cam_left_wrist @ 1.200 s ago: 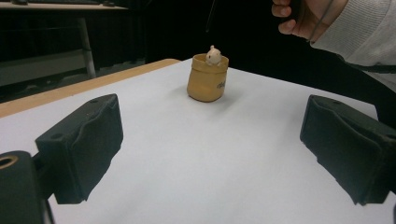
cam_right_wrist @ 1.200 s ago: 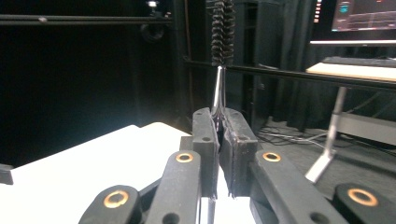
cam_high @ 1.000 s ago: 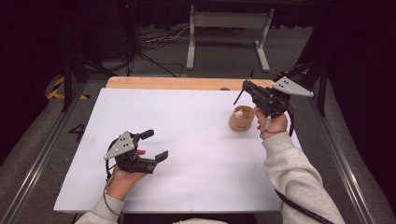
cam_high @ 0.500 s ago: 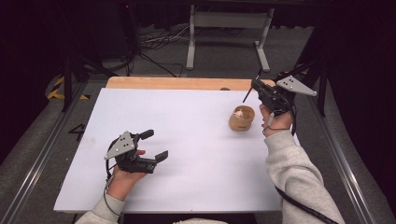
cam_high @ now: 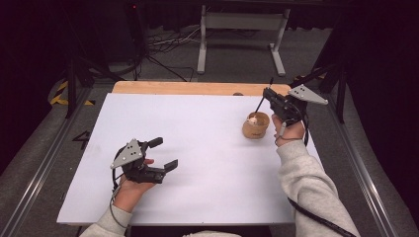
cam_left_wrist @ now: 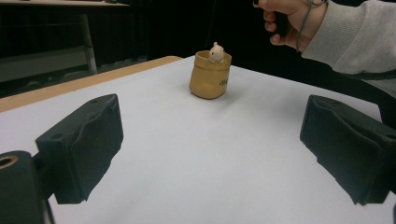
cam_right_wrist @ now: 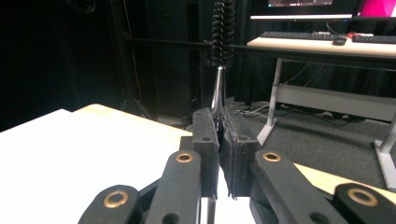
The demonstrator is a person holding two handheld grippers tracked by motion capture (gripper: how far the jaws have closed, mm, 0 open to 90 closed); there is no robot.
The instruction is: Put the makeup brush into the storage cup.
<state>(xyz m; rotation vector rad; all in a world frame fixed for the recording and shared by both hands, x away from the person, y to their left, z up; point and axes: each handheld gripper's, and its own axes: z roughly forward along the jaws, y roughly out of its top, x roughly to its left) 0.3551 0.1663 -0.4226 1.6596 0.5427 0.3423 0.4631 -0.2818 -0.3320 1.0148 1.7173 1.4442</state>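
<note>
A small tan cup [cam_high: 256, 127] stands on the white table top [cam_high: 207, 123] at the right, and it is further off in the left gripper view [cam_left_wrist: 209, 77]. A whitish lump [cam_left_wrist: 215, 51] pokes out of its mouth. My right gripper [cam_high: 270, 96] is just behind and right of the cup, shut on a thin wire brush [cam_high: 262, 101] that slants down into it. In the right gripper view the jaws [cam_right_wrist: 219, 126] pinch the metal stem and black bristles [cam_right_wrist: 222, 32] rise above them. My left gripper [cam_high: 165, 153] rests open at the front left, with nothing between its pads [cam_left_wrist: 81, 140].
A wooden strip [cam_high: 197, 88] runs along the table's far edge. Behind it on the floor stand a metal frame [cam_high: 237, 22] and cables. The person's right hand [cam_left_wrist: 289, 23] and grey sleeve hang over the table's right side.
My right gripper has shifted slightly to the right and away with the brush, whose lower end now sits in the cup. The left gripper has not moved.
</note>
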